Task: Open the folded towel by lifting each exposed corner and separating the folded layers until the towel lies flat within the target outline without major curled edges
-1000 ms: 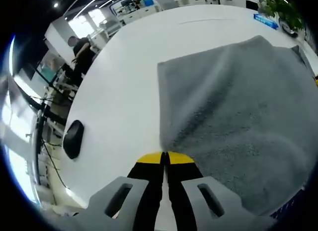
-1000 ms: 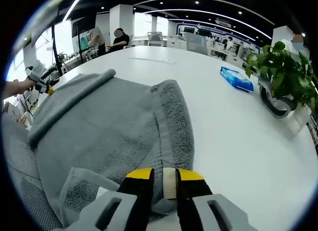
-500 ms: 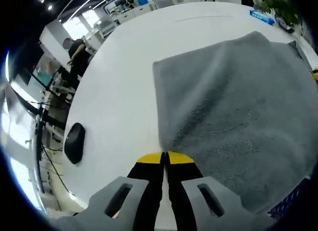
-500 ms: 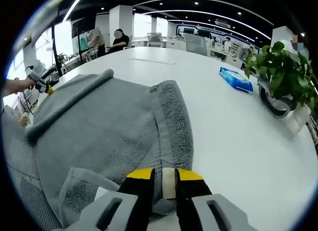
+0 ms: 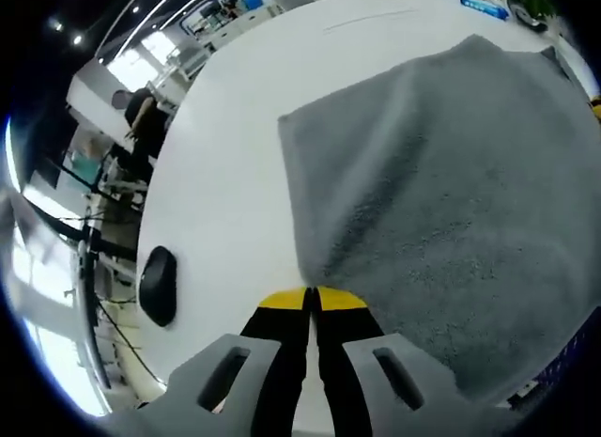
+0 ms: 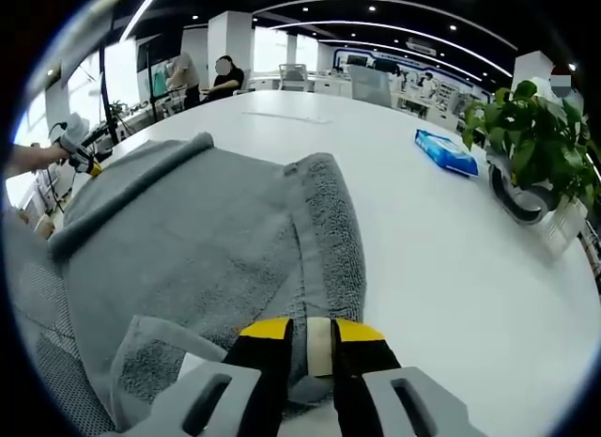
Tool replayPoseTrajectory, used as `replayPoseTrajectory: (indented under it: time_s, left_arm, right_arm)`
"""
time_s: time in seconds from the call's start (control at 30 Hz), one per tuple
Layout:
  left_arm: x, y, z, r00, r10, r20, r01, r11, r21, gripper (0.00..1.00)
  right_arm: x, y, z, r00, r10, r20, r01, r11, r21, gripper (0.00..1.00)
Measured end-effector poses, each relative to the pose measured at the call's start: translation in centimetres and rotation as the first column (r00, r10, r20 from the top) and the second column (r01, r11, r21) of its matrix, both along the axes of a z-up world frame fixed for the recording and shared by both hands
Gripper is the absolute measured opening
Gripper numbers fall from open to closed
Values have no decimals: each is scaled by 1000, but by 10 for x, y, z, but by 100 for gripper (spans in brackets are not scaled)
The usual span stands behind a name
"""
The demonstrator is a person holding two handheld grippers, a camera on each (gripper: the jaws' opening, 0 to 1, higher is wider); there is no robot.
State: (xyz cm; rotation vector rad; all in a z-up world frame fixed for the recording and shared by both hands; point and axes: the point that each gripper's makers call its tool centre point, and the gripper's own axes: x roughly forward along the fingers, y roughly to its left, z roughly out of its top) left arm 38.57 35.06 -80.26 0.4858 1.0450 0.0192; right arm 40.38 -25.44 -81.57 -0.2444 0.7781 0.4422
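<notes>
Towel (image 5: 441, 183): soft, limp, light terry; corners pinched by left gripper (image 5: 313, 299) and right gripper (image 6: 310, 331) fingers; best taken at hems.

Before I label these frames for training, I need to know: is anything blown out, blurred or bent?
Left gripper view: windows at left blow out white; the towel weave stays sharp; the table edge bows strongly. Right gripper view: even ceiling light, towel and plant crisp, a soft shadow under the towel's fold.
</notes>
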Motion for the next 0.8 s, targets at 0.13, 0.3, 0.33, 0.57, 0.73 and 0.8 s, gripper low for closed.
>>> replayPoseTrajectory:
  time_s: [0.13, 0.3, 0.33, 0.57, 0.73, 0.8]
  left_arm:
    - [1, 6, 0, 1000, 7, 1, -7, 1000, -1, 1]
    - [1, 12, 1, 1000, 11, 4, -11, 1000, 4, 1]
    - [1, 13, 1, 1000, 9, 4, -9, 1000, 4, 1]
    - [4, 19, 2, 1000, -4, -3, 4, 1000, 20, 1]
    - [6, 21, 3, 1000, -9, 2, 9, 1000, 26, 1]
    - [7, 23, 3, 1000, -7, 5, 6, 1000, 30, 1]
  right_arm:
    - [0, 0, 0, 1000, 0, 2, 0, 1000, 0, 13]
    - [0, 0, 0, 1000, 1, 3, -1, 1000, 0, 13]
    - [0, 0, 0, 1000, 1, 3, -1, 1000, 0, 13]
    - [1, 0, 0, 1000, 2, 7, -2, 1000, 2, 13]
    - [1, 0, 0, 1000, 0, 9, 0, 1000, 4, 13]
    - [1, 0, 0, 1000, 0, 10, 0, 1000, 4, 13]
